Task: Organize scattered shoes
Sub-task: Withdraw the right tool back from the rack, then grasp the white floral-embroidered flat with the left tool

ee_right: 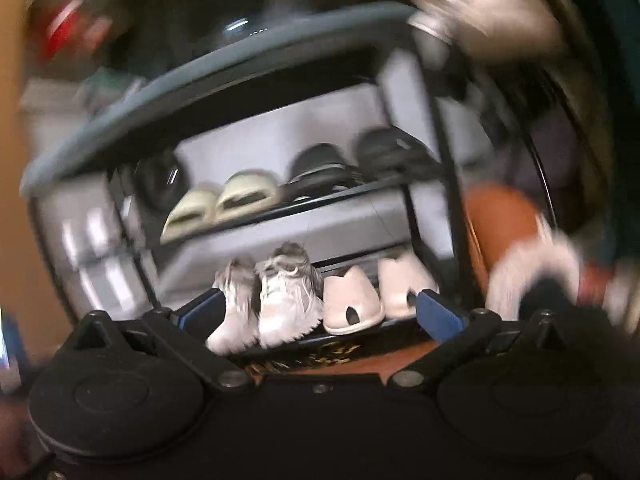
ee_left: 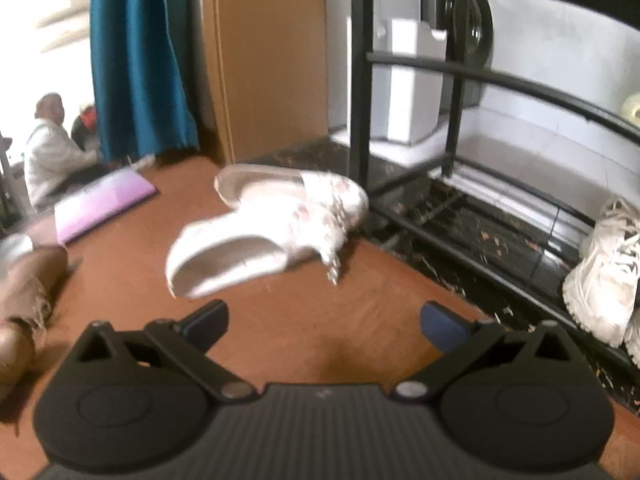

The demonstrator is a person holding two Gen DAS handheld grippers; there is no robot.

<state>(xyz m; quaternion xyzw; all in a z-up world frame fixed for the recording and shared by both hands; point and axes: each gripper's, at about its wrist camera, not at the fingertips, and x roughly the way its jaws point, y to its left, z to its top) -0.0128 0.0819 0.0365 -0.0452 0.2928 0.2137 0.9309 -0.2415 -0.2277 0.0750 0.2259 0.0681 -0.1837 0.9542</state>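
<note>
Both tools were spread and empty. The left tool (ee_left: 324, 320) hovered over bare brown floor (ee_left: 280, 320); two white sandals (ee_left: 260, 228) lay ahead, beside the black rack (ee_left: 452, 120). The right tool (ee_right: 320, 312) faced its shelves, sneakers (ee_right: 272, 300) on the lowest.

Before you, white satin-sheen sandals (ee_left: 272, 224) with beaded trim lie on smooth brown flooring (ee_left: 320, 320); the rack (ee_left: 452, 80) is matt black metal tubing, the curtain (ee_left: 136, 60) teal cloth, and the shelved slippers (ee_right: 352, 300), blurred, look like matt foam.
</note>
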